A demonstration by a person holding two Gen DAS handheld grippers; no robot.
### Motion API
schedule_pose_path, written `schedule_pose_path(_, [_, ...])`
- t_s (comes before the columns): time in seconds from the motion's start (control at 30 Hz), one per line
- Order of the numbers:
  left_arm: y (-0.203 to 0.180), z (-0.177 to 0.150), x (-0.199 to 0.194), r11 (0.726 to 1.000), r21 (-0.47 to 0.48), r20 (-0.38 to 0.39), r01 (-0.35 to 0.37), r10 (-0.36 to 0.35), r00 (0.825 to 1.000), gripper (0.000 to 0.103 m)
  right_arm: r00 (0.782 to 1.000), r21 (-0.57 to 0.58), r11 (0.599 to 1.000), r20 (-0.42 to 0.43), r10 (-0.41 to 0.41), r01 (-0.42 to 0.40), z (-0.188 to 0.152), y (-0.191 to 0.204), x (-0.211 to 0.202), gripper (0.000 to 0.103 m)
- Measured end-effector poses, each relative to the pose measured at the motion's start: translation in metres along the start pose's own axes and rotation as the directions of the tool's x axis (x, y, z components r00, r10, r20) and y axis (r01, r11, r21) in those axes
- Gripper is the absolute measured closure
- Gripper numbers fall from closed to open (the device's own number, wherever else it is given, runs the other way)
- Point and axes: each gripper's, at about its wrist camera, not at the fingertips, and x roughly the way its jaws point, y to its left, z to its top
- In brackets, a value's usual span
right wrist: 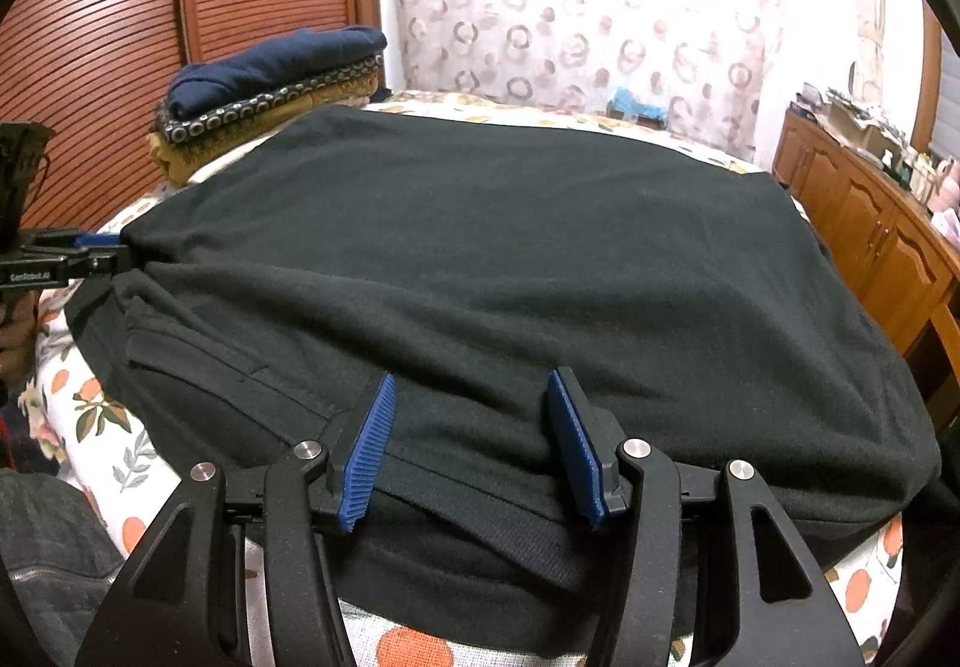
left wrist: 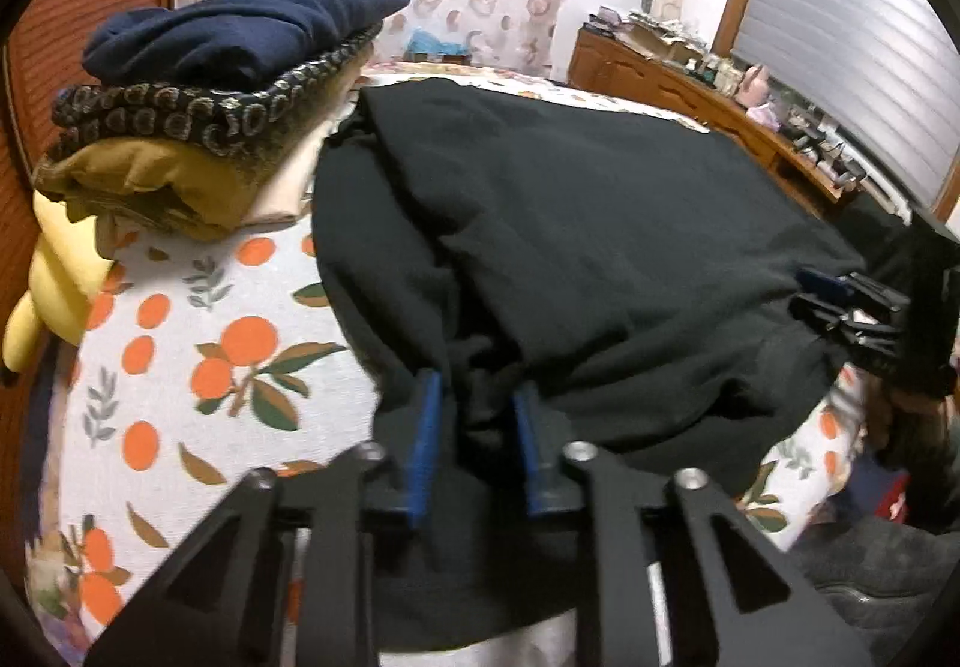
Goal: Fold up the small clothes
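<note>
On the left, your left tool (left wrist: 477, 415) has its blue pads pinched nearly together on a bunched fold at the near edge of the black garment (left wrist: 600, 223), which lies spread over the orange-print bed (left wrist: 198, 343). Farther right, your right tool (right wrist: 474, 427) stands about half open astride the garment's near hem, its pads not pressing on the cloth.

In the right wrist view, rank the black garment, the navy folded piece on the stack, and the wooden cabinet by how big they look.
1. Black garment, by far the largest, though nearest the camera.
2. Wooden cabinet.
3. Navy folded piece; close to the cabinet, so that order is unsure.
</note>
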Motion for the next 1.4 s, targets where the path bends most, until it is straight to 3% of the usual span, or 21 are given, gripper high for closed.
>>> schedule_pose_path(0.07, [-0.003,0.002,-0.001,1.0,0.012,0.011,0.006,-0.006,1.0,0.098,1.0,0.002,1.0,0.001,0.003,-0.003,-0.001,-0.002,-0.002,0.05])
schedule_pose_path(0.13, [-0.005,0.005,-0.008,0.999,0.003,0.053,0.032,-0.032,0.998,0.099,1.0,0.006,1.0,0.003,0.008,-0.008,-0.002,-0.004,-0.003,0.05])
schedule_pose_path(0.23, [-0.016,0.017,-0.02,0.999,0.036,0.113,0.01,-0.014,0.993,0.099,1.0,0.012,1.0,0.005,0.015,-0.015,-0.003,-0.005,-0.005,0.05])
schedule_pose_path(0.4, [-0.037,0.056,-0.031,0.995,0.083,0.189,0.049,-0.064,0.98,0.099,1.0,0.062,0.998,0.0,0.024,-0.024,0.0,-0.021,-0.014,0.05])
schedule_pose_path(0.6, [-0.081,0.105,-0.027,0.979,0.172,0.237,0.113,-0.152,0.959,0.1,0.999,0.108,0.994,0.051,-0.017,0.012,0.003,-0.05,-0.042,0.05])
schedule_pose_path(0.8, [-0.131,0.142,-0.011,0.952,0.262,0.235,0.16,-0.224,0.946,0.1,0.992,0.151,0.986,0.094,-0.079,0.064,-0.001,-0.081,-0.07,0.05])
schedule_pose_path(1.17, [-0.226,0.178,0.0,0.884,0.405,0.184,0.234,-0.33,0.926,0.1,0.982,0.234,0.965,0.115,-0.149,0.119,-0.015,-0.121,-0.098,0.05])
schedule_pose_path(1.4, [-0.261,0.184,0.026,0.887,0.401,0.143,0.23,-0.309,0.94,0.099,0.979,0.251,0.958,0.117,-0.168,0.135,-0.022,-0.13,-0.108,0.05])
